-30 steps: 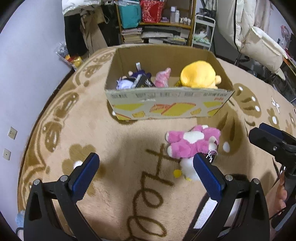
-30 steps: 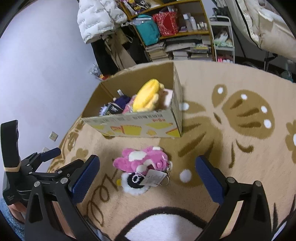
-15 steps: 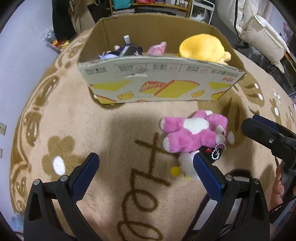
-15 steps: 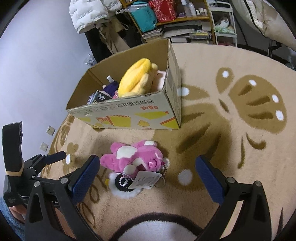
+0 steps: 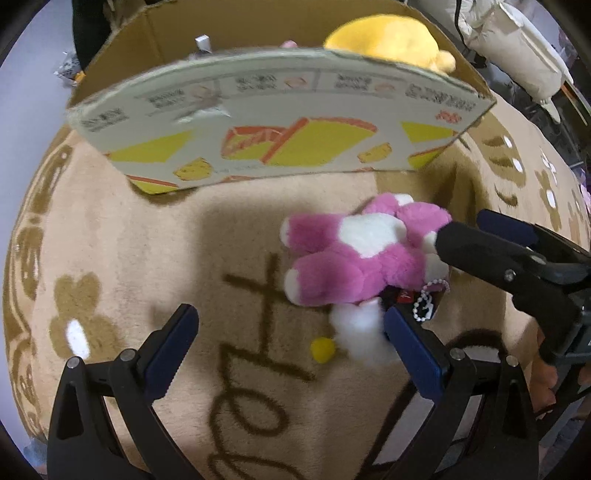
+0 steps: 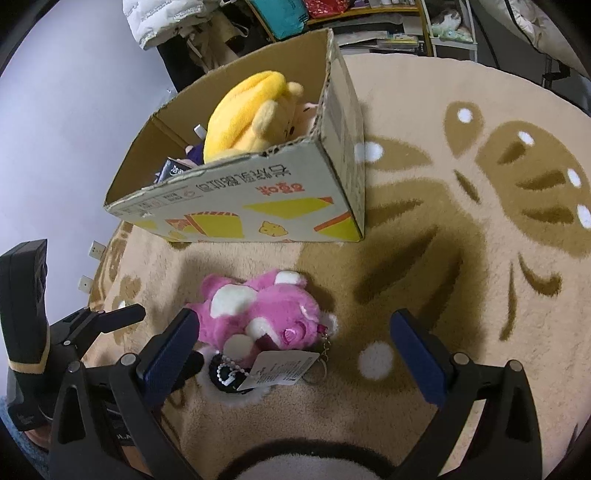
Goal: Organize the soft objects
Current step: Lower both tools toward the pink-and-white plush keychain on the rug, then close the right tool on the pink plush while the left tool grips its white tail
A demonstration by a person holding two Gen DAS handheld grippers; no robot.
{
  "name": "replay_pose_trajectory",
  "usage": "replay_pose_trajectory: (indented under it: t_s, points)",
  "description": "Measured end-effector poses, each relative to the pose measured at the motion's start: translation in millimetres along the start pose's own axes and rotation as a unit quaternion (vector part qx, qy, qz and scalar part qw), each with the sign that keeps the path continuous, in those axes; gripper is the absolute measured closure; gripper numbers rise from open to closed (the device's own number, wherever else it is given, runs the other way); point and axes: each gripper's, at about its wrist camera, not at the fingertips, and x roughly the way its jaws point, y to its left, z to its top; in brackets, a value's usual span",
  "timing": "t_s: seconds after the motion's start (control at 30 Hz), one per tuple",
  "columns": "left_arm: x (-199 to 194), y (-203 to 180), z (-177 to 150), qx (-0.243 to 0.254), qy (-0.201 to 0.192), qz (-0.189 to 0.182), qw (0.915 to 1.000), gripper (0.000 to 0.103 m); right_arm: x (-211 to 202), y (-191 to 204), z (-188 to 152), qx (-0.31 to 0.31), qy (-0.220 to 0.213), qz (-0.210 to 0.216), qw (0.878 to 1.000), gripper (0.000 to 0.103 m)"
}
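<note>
A pink and white plush bear (image 5: 354, 254) (image 6: 258, 314) lies on the beige rug in front of an open cardboard box (image 5: 280, 122) (image 6: 258, 192). A small white and black plush keychain (image 5: 364, 328) (image 6: 229, 376) with a paper tag (image 6: 277, 369) lies against it. My left gripper (image 5: 291, 347) is open, low over the rug, its right finger beside the white plush. My right gripper (image 6: 295, 354) is open, its left finger close by the pink bear. A yellow plush (image 6: 247, 114) (image 5: 388, 40) lies in the box.
The box also holds small dark and pink soft toys (image 6: 184, 162). Shelves with books and bags (image 6: 332, 14) stand behind the box. A white jacket (image 6: 162, 18) hangs at the back left. The wall (image 6: 74, 110) is at the left.
Both grippers have moved forward and down toward the pink bear and the box. The box and the toys now look larger. Both grippers stay open.
</note>
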Motion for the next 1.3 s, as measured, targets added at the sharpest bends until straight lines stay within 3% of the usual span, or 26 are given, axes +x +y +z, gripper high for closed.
replay_pose_trajectory:
  t_s: [0.23,0.53,0.63,0.73,0.93,1.0,1.03,1.07,1.1,1.2,1.3]
  points:
    - [13.6,-15.2,2.2,0.009,0.02,-0.025,0.9995,0.003,11.0,-6.0,0.8,0.009,0.012,0.005,1.0,0.0]
    - [28.6,-29.4,1.4,0.005,0.04,-0.043,0.9983,0.001,27.3,-11.3,-0.6,0.018,0.039,0.015,0.999,0.014]
    - [34.2,-34.6,-2.0,0.012,0.05,-0.051,0.9974,0.004,27.3,-13.3,-0.1,0.022,0.039,0.024,0.999,0.023]
    - [39.6,-44.2,-3.6,0.023,0.053,-0.051,0.997,0.006,27.0,-16.5,-0.2,0.03,0.041,0.032,0.998,0.025]
    - [37.6,-52.4,-4.1,0.027,0.041,-0.058,0.9971,0.022,28.2,-16.3,-1.0,0.034,0.043,0.042,0.998,0.03]
    - [34.2,-51.9,-3.2,0.022,0.036,-0.062,0.9972,0.031,27.9,-17.1,-1.3,0.038,0.044,0.049,0.997,0.036]
    - [32.7,-51.2,-3.0,0.018,0.034,-0.065,0.9971,0.035,28.0,-17.4,-1.5,0.041,0.046,0.059,0.996,0.045]
    - [31.5,-50.1,-2.8,0.016,0.032,-0.068,0.9971,0.048,27.6,-17.7,-1.5,0.044,0.046,0.07,0.995,0.053]
    - [29.9,-49.9,-1.9,0.013,0.029,-0.073,0.9968,0.062,27.4,-16.8,-1.6,0.047,0.047,0.078,0.995,0.054]
    - [28.9,-45.6,3.0,-0.004,0.038,-0.126,0.9913,0.069,27.9,-15.9,-2.4,0.047,0.048,0.079,0.995,0.055]
    - [29.4,-49.6,3.9,-0.002,0.037,-0.126,0.9913,0.076,28.6,-16.0,-2.6,0.051,0.047,0.081,0.994,0.056]
